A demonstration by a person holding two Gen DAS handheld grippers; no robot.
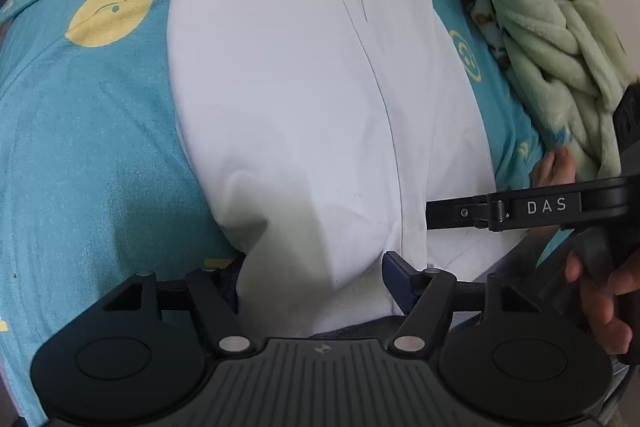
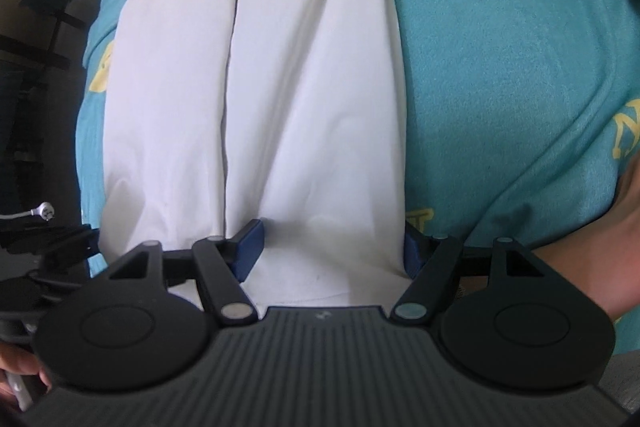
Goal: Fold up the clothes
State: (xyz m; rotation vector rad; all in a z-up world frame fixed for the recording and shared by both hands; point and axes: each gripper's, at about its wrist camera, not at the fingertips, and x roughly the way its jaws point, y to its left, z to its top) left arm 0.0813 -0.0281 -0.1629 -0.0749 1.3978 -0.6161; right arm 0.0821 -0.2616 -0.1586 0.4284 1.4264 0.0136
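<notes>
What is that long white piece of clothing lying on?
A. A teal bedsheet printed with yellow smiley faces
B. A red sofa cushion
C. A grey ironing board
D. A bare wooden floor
A. The white garment is stretched out on a teal bedsheet with yellow smiley prints on both sides of it, and both wrist views show the same fabric under it. A crumpled green fleece blanket lies beside it.
</notes>
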